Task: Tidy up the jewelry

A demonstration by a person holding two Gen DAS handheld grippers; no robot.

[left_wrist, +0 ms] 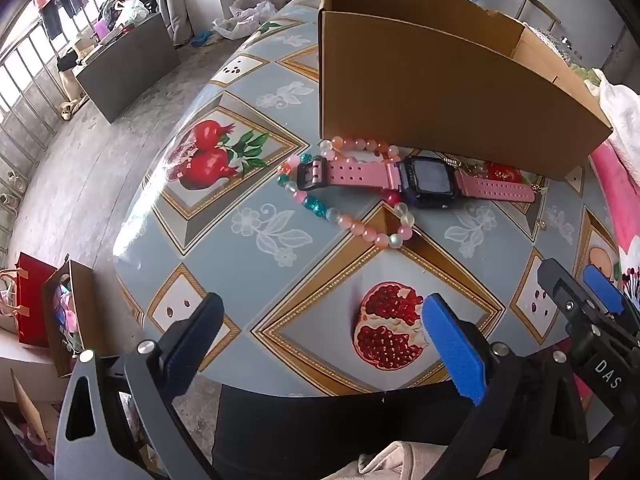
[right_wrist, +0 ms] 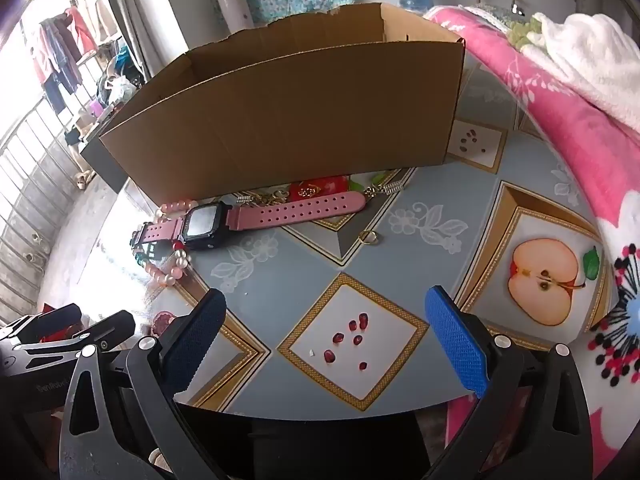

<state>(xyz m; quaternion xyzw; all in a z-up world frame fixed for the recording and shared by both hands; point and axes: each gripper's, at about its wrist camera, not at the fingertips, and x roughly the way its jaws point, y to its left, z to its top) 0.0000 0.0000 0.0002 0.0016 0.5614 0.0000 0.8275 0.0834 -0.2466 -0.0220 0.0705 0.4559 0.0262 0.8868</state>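
A pink-strapped watch with a dark square face lies on the patterned table in front of an open cardboard box. Under and around it lies a bead bracelet of pink, white and teal beads. Gold chain pieces and a red charm rest against the box's front wall. A small gold ring lies alone on the cloth. My left gripper hangs open above the near table edge, nothing between its fingers. My right gripper is likewise open and empty, near the table's front.
A pink floral blanket and white cloth lie along the right side of the table. The table's left edge drops to a concrete floor with a red bag and a brown paper bag. A person's dark-clad lap shows below both grippers.
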